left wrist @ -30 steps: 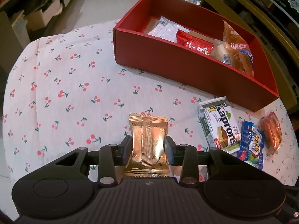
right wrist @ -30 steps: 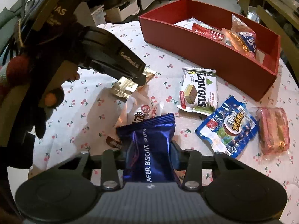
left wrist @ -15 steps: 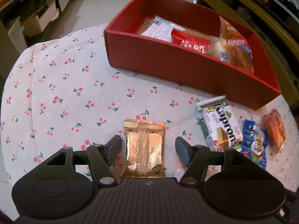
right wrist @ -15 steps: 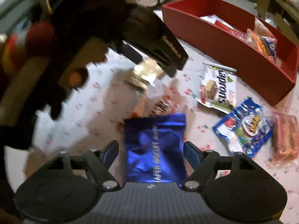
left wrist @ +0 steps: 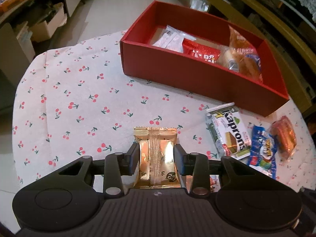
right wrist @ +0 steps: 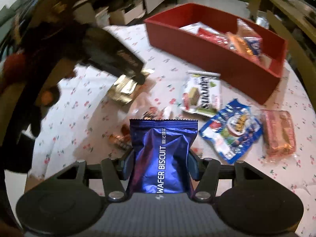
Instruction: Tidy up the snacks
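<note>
In the left wrist view a gold foil snack packet (left wrist: 155, 158) sits between the fingers of my left gripper (left wrist: 156, 150); the jaws are closing and both pads press its sides, just above the cherry-print tablecloth (left wrist: 79, 98). In the right wrist view my right gripper (right wrist: 161, 156) has its jaws closing on a blue wafer biscuit packet (right wrist: 162, 138), which is crumpled between the pads. The red box (left wrist: 177, 75) at the back holds several snack packs. The left gripper's black body (right wrist: 114, 57) shows at left with the gold packet (right wrist: 124, 90).
Loose on the cloth to the right lie a white and green wafer pack (left wrist: 229, 132), a blue snack bag (left wrist: 262, 154) and an orange wrapped pack (left wrist: 283, 138). A clear-wrapped snack (right wrist: 150, 114) lies beyond the blue packet. Shelves and cardboard boxes stand beyond the table.
Half a second ago both grippers stood open around their packets; now both have closed back onto them. The right wrist view has shifted a little and is blurred.
</note>
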The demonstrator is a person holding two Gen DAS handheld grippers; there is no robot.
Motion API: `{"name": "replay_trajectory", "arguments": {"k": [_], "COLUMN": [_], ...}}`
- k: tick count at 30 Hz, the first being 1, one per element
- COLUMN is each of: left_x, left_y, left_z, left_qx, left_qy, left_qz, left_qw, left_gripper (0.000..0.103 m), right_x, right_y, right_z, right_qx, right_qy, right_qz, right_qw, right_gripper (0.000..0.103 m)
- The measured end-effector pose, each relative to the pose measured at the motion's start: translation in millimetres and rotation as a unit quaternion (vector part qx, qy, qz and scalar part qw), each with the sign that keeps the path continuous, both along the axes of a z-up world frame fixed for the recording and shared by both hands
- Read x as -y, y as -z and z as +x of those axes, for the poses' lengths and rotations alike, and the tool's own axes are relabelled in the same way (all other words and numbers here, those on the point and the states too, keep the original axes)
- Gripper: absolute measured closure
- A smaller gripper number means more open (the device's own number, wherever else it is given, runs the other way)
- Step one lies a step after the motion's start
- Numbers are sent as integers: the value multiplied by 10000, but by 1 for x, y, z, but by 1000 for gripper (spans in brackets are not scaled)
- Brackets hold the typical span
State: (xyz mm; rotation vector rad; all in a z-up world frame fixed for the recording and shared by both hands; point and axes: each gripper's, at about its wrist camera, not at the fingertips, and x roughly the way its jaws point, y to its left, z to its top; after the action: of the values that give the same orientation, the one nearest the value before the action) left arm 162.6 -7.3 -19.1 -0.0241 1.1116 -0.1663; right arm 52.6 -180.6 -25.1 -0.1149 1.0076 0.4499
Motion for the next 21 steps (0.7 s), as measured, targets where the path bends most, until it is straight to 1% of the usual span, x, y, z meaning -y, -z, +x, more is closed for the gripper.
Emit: {"name": "replay_trajectory", "arguments": {"k": [8, 11, 14, 18, 21], "left_x": [6, 8, 11, 24, 35], "left_y": [-9, -17, -30, -52, -64], "left_z": [-12, -19, -26, -28, -19], "left_qx": [49, 86, 138, 347, 500], "left_qy": [39, -8, -43, 153, 349], "left_qz": [-148, -206, -202, -59, -100], "left_qw": [9999, 9997, 9997, 9993, 9981], "left_gripper": [57, 57, 57, 57, 57], "right_x": [20, 28, 36, 44, 50], "right_y": [-14, -24, -39, -58, -65], "right_z": [14, 18, 21, 25, 36], "right_qx": [124, 119, 219, 482, 573], "right_qy": [487, 608, 680, 838, 1026], "right_qz": [352, 651, 952, 1160, 1277], "right_qw": [9981, 9960, 9929, 9885, 9848], "right_gripper": [41, 42, 42, 42, 42]}}
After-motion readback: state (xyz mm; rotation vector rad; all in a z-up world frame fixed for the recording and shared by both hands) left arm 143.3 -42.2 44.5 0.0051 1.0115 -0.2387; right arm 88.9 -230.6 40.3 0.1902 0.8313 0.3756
